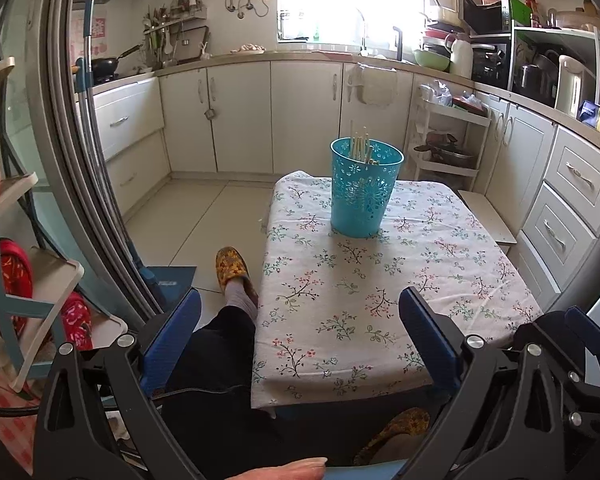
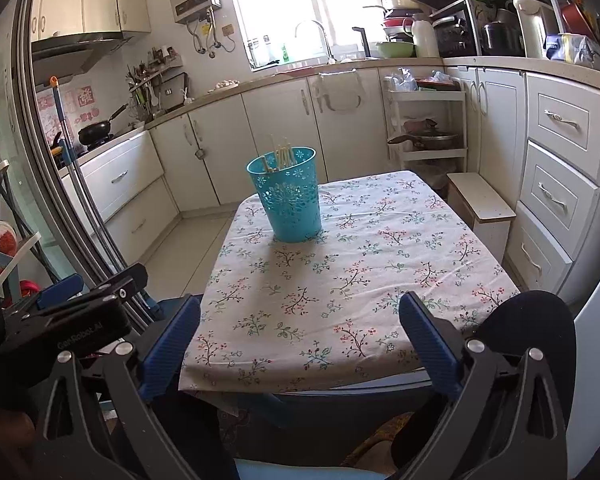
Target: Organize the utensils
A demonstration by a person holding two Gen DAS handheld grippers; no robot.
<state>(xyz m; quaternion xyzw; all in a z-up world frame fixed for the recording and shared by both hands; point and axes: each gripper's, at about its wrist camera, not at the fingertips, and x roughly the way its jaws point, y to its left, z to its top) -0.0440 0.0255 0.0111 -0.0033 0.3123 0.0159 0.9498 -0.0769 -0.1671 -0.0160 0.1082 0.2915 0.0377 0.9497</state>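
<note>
A teal perforated basket (image 1: 365,188) stands upright at the far middle of a small table with a floral cloth (image 1: 380,292). Several pale chopsticks (image 1: 362,147) stand inside it. In the right wrist view the basket (image 2: 290,196) sits at the table's far left with the chopsticks (image 2: 280,155) in it. My left gripper (image 1: 300,320) is open and empty, held at the table's near edge. My right gripper (image 2: 300,320) is open and empty, also at the near edge. The left gripper's body (image 2: 72,320) shows at the left of the right wrist view.
White kitchen cabinets (image 1: 236,116) ring the room. A white trolley (image 1: 448,140) and a low stool (image 2: 480,204) stand right of the table. A sliding door frame and a mop (image 1: 88,92) are on the left. The person's leg and slipper (image 1: 232,268) lie beside the table.
</note>
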